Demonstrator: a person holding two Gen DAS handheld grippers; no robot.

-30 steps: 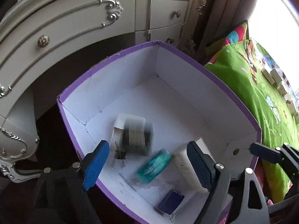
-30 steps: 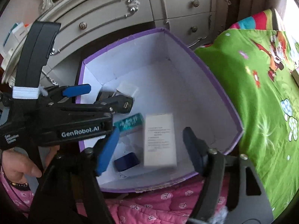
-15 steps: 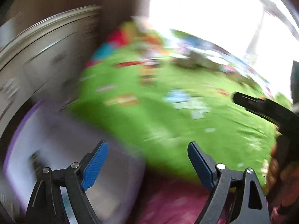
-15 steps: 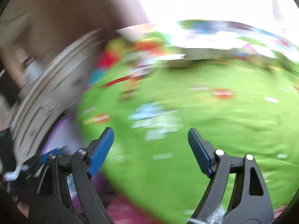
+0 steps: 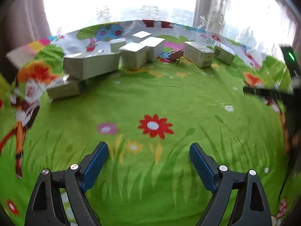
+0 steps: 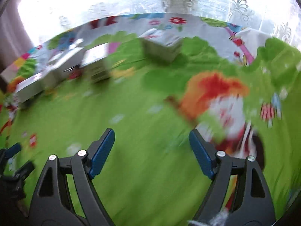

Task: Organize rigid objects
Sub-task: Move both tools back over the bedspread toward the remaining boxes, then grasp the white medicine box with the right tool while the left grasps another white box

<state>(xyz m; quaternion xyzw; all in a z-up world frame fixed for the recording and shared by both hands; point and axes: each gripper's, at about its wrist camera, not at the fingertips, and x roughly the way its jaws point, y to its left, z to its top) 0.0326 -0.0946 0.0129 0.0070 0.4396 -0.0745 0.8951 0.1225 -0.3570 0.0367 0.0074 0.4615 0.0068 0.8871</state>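
Centrally at the far side of the bed, a cluster of white boxes rests on the green cartoon-print bedspread. A long box lies at the left of the group, with a smaller flat box just beside it, nearer the camera. Two cube-like boxes touch each other in the middle; further right lie a tilted carton and a smaller box. Between the middle boxes and the carton sits a small brown object, too small to identify. Behind the boxes, a bright window with lace curtains closes the scene.

Left gripper: its blue fingers stand wide apart with nothing between them, having just been opening further, over bare bedspread well short of the boxes. Right gripper: fingers likewise spread wide and empty, having just opened; this view is motion-blurred, the boxes appearing at upper left. Part of the right gripper shows at the right edge of the left view.
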